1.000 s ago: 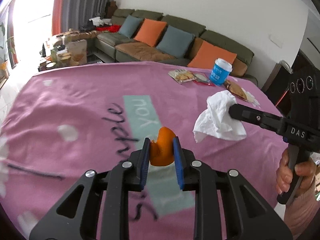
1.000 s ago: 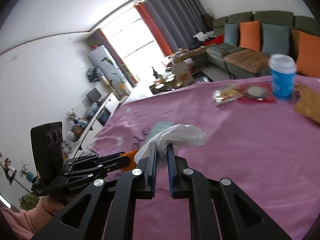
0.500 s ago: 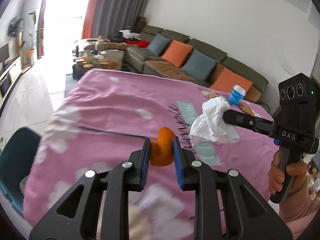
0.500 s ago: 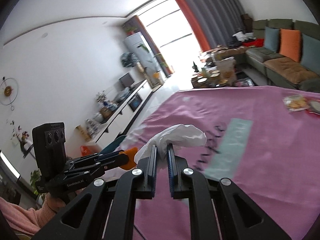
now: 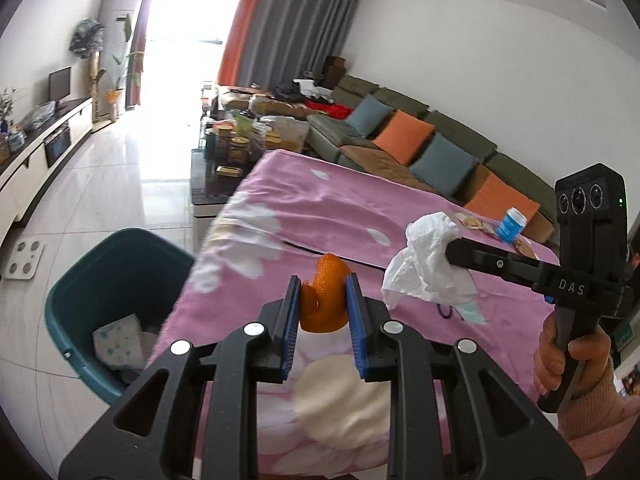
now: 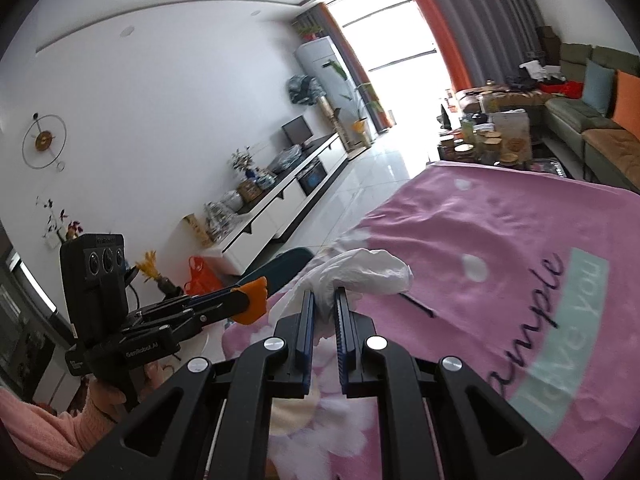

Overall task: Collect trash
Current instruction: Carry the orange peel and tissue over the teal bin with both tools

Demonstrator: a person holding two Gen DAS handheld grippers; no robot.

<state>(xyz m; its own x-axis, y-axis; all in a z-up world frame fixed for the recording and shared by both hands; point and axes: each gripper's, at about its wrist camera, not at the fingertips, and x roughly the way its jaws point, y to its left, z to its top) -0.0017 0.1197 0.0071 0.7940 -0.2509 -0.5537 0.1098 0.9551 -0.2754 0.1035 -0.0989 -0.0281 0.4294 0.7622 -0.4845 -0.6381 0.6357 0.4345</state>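
My left gripper (image 5: 323, 288) is shut on a piece of orange peel (image 5: 326, 300), held above the near corner of the pink cloth-covered table (image 5: 360, 208). My right gripper (image 6: 324, 300) is shut on a crumpled white tissue (image 6: 362, 270); in the left wrist view the tissue (image 5: 426, 264) hangs to the right of the peel. A teal trash bin (image 5: 120, 280) stands on the floor left of the table, below and left of the left gripper, with paper inside. In the right wrist view the left gripper (image 6: 256, 300) with the peel is at the left and the bin's rim (image 6: 288, 264) shows behind it.
A blue cup (image 5: 510, 225) and snack wrappers (image 5: 474, 222) lie at the table's far end. A sofa (image 5: 400, 136) with cushions runs behind. A cluttered coffee table (image 5: 240, 148) stands beyond the table; a white scale (image 5: 22, 260) lies on the tiled floor.
Both grippers have swung left from over the middle of the table to its near left corner, keeping hold of the peel and tissue. The teal bin has come into view.
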